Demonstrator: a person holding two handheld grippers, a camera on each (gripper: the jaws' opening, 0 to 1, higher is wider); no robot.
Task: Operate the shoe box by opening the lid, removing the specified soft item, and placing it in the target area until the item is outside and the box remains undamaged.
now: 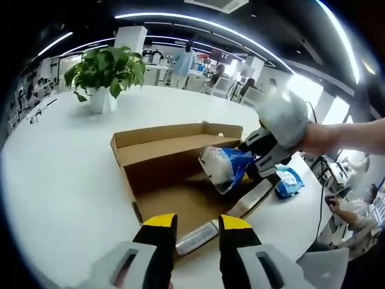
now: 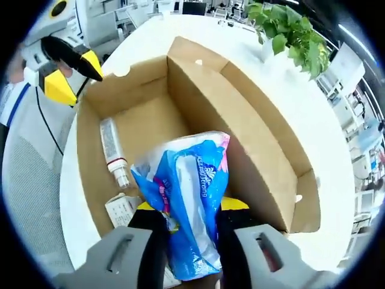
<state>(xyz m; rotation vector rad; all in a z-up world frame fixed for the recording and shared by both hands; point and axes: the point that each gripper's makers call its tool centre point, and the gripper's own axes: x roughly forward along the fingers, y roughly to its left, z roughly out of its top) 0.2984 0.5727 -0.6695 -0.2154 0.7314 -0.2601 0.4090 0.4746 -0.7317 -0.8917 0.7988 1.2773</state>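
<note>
brown cardboard box (image 2: 198, 114); blue-and-white soft pack (image 2: 189, 198) with pink trim; yellow-tipped black jaws; white table (image 1: 66, 180).

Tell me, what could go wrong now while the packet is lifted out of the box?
1. The right gripper pinches only the soft packet; the film may slip or tear.
2. The left gripper straddles the box wall; a hard pull there might bend the cardboard.
3. The hanging packet could drag the tube below it.

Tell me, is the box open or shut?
Open. The cardboard box has its lid folded back, so you see inside, where a tube lies.
</note>
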